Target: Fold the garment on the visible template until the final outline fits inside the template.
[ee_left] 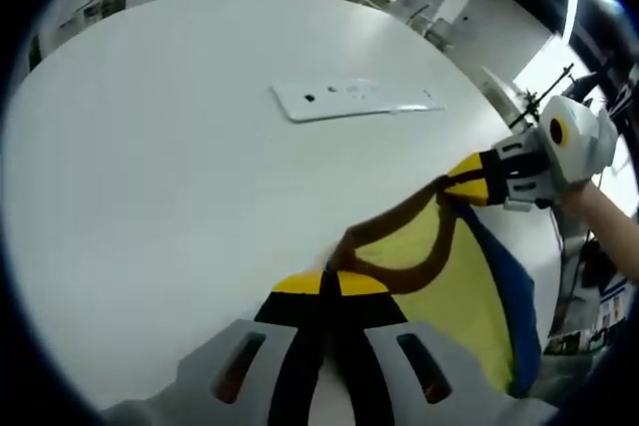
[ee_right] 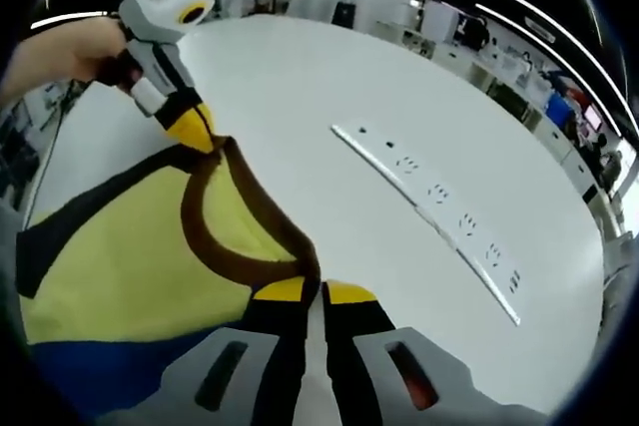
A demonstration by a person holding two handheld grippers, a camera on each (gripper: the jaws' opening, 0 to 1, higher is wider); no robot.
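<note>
Gripping garment collar | left gripper clamped | right gripper clamped | no legible writing

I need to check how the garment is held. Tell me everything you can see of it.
The garment looks like soft yellow cloth with a brown neckline band, a dark edge and a blue part. It hangs stretched between the left gripper and right gripper, each shut on the brown band, above the white table.
</note>
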